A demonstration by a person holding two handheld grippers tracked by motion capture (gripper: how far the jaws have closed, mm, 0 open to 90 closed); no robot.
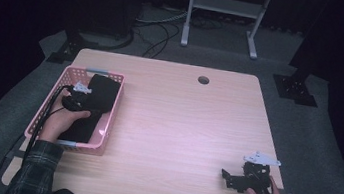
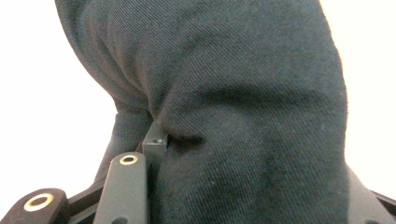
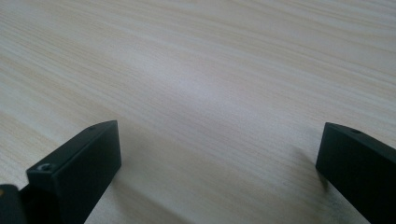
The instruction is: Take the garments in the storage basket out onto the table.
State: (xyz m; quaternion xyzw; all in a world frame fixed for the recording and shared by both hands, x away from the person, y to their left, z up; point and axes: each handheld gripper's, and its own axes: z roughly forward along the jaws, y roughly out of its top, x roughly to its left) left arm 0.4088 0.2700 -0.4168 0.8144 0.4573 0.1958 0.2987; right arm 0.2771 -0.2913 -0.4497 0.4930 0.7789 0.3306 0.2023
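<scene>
- The left tool [image 1: 81, 96] is closed on a dark cloth [image 2: 243, 107] inside the pink basket [image 1: 109, 119], near the counter's [image 1: 181, 128] left edge.
- The right tool [image 3: 219, 154] rests open near the counter's front right corner.

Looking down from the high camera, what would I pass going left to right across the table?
Pink basket holding dark cloth and the left gripper → bare wooden table → right gripper.

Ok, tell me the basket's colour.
Pink; the basket shows best in the high view.
</scene>
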